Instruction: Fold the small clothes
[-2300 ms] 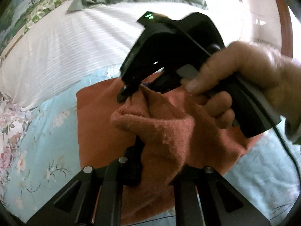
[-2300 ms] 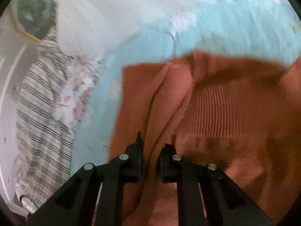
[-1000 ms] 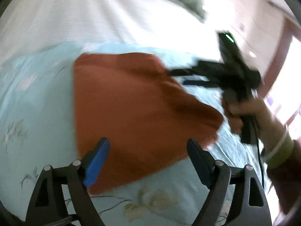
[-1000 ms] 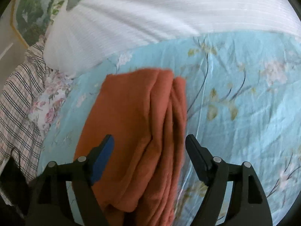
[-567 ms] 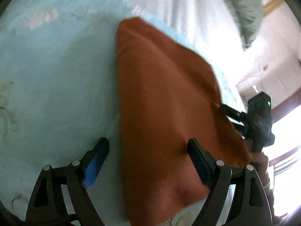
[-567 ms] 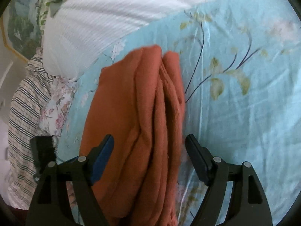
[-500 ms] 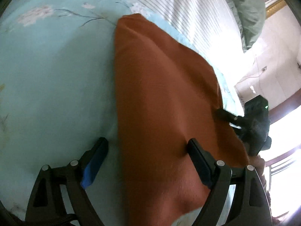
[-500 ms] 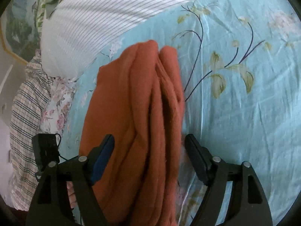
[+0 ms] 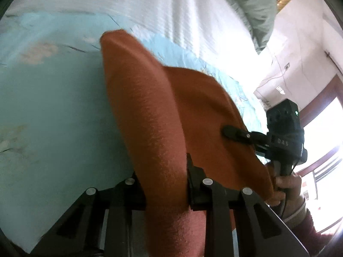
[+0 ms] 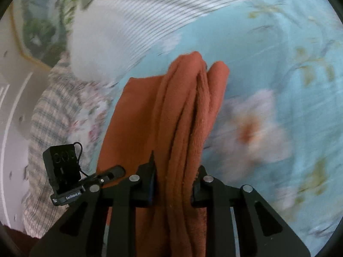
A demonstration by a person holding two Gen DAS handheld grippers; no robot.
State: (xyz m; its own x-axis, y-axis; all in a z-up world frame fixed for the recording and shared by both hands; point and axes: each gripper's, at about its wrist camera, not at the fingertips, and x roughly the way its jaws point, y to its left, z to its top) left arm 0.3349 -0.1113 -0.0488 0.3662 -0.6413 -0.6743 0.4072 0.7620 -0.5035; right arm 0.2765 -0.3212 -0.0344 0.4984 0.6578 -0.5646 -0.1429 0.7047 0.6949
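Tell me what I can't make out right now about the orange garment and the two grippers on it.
- Orange garment, left wrist view: near end cut off by the bottom edge behind the left gripper.
- Right gripper, right wrist view: closing on stacked folds; layer count unclear, blurred.
- Right gripper's lower finger, left wrist view: hidden under the cloth.
- Bedsheet: pattern smeared by motion.

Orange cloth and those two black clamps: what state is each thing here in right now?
Cloth: folded into layers, lying on the bed, an edge pinched at each side.
Left gripper: jaws closing, cloth bunched between them.
Right gripper: jaws closing, the cloth's stacked folds between them.
Bedsheet: spread flat under the cloth.
Striped pillow: lying beyond the cloth, untouched.
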